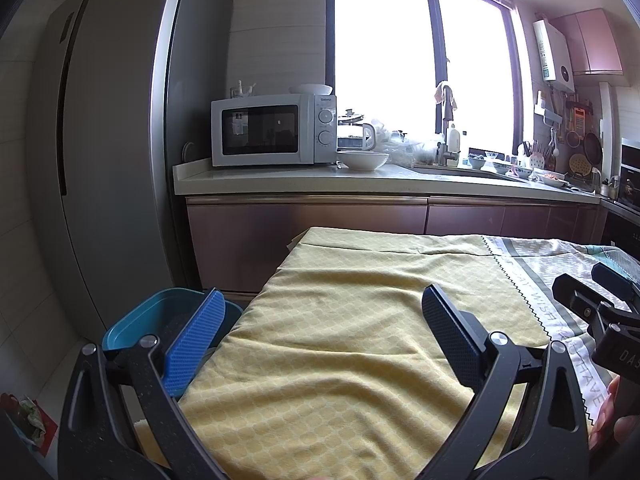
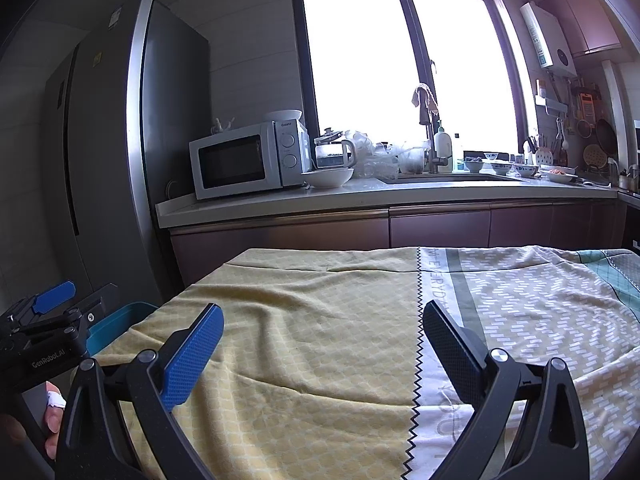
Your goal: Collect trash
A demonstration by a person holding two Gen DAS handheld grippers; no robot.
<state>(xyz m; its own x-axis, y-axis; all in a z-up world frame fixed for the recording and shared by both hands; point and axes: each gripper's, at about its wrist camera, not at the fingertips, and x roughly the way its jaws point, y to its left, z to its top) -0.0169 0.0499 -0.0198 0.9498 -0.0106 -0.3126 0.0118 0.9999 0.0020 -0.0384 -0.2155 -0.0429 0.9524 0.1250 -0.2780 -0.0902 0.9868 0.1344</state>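
My left gripper is open over the yellow part of a cloth-covered table, nothing between its blue pads. My right gripper is also open, above the seam between the yellow and patterned cloth, and holds nothing. A teal bin stands on the floor at the table's left edge, partly hidden behind the left finger; its rim shows in the right wrist view. No loose trash shows on the cloth. The other gripper appears at the right edge and at the left edge, each held by a hand.
A tall grey fridge stands left. Behind the table runs a counter with a white microwave, a white bowl, a kettle, a sink with faucet and several dishes. Crumpled items lie on the floor at the lower left.
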